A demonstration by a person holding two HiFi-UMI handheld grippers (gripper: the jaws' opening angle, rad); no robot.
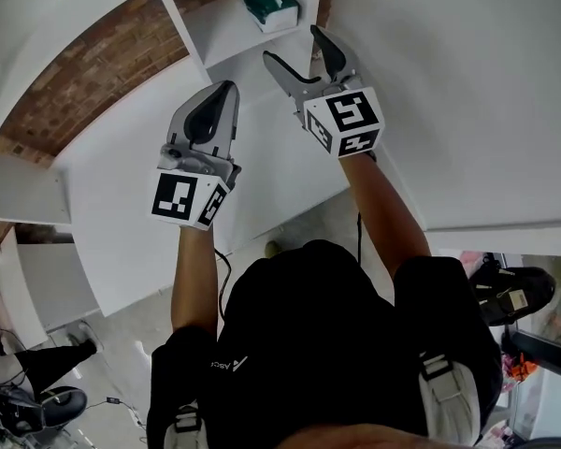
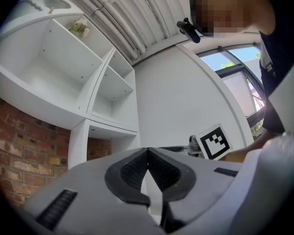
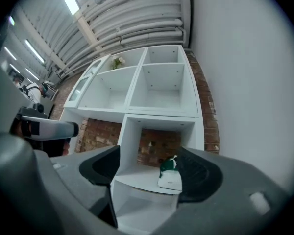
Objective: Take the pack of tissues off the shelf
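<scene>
A green and white pack of tissues lies on a white shelf board in front of a brick back wall. My right gripper is open and points at the shelf a short way from the pack; nothing is between its jaws. In the right gripper view the pack shows just inside the right pad. My left gripper hangs lower and to the left, shut with its pads touching and empty.
The white shelf unit has several empty compartments above; one upper compartment holds a small plant. A tall white side panel stands to the right. Brick wall shows behind the shelves. A second person's legs are at lower left.
</scene>
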